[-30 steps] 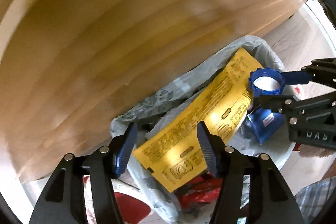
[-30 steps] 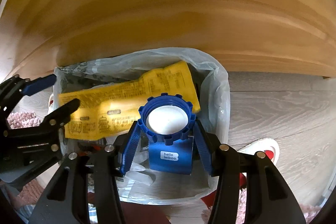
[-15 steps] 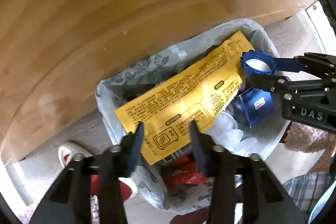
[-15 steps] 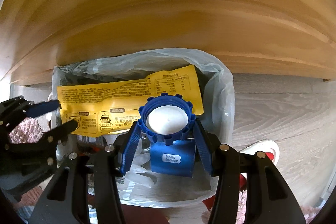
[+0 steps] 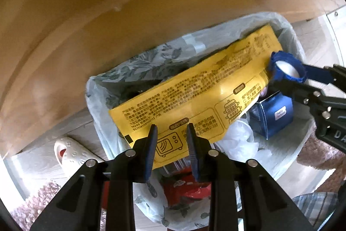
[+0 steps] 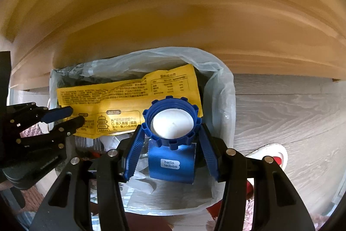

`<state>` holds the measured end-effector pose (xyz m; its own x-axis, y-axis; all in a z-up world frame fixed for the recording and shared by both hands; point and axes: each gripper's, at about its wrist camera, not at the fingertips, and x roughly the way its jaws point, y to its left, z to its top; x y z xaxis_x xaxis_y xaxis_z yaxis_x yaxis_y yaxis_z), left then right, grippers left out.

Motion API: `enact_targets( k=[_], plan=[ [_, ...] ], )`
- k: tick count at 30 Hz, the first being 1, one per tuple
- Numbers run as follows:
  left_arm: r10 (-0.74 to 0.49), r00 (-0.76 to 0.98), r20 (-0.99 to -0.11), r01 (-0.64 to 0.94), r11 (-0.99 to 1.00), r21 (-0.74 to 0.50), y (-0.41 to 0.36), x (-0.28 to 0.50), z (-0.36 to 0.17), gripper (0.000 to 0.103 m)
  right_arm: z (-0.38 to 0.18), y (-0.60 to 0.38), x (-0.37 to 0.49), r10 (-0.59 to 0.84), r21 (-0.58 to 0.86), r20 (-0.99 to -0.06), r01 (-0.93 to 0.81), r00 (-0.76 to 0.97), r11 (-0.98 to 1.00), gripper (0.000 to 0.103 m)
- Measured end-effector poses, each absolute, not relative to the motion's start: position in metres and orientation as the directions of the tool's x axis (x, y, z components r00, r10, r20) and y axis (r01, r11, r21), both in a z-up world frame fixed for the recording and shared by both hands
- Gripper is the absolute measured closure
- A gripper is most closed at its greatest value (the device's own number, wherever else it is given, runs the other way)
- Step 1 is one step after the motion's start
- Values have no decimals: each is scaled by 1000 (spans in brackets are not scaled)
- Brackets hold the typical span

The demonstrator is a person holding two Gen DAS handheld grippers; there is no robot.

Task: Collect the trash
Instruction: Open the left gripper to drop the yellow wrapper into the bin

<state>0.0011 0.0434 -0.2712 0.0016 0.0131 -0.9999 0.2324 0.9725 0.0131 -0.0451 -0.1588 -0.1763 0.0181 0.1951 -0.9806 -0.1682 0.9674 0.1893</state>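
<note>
Both tongs point down over a small bin lined with a pale translucent bag [image 5: 103,88], which stands on grey wood-grain floor [image 6: 292,114] just beside a light wooden furniture panel [image 6: 173,14]. Left tongs [image 5: 170,144]: jaws closing, with the lower edge of a yellow printed food wrapper [image 5: 194,101] between the blue pads; whether the pads already press on it cannot be told. The wrapper lies slantwise across the bin mouth, one end up against the far liner rim, the microwave-icon end at the left tongs. Right tongs [image 6: 173,138]: clenched on a blue carton with a wide toothed blue cap [image 6: 173,120]; the pads bear on the cap's sides, the white disc of the cap faces the camera, and the carton body hangs below with a small white label. In the left wrist view the same carton [image 5: 274,114] sits at the right side of the bin opening, its cap overlapping the wrapper's upper end. Below the wrapper inside the bin: crumpled clear plastic [image 5: 240,140] and something red [image 5: 186,189], not identifiable. On the floor near the bin, a white slipper with red inside [image 5: 69,151]. Pink fuzzy rug [image 5: 34,207] at the lower left edge of the left view. A bit of plaid fabric [image 5: 313,207] at lower right.
</note>
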Motion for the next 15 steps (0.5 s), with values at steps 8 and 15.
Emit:
enact_targets(
  k=[8, 15],
  plan=[
    [25, -4, -1000, 237, 971, 23, 32, 3, -267, 78, -181, -165, -45, 206, 201, -978, -170, 12, 965, 52],
    [17, 21, -1000, 260, 965, 21, 18, 2, -248, 62, -181, -165, -46, 209, 204, -978, -172, 12, 964, 52]
  ],
)
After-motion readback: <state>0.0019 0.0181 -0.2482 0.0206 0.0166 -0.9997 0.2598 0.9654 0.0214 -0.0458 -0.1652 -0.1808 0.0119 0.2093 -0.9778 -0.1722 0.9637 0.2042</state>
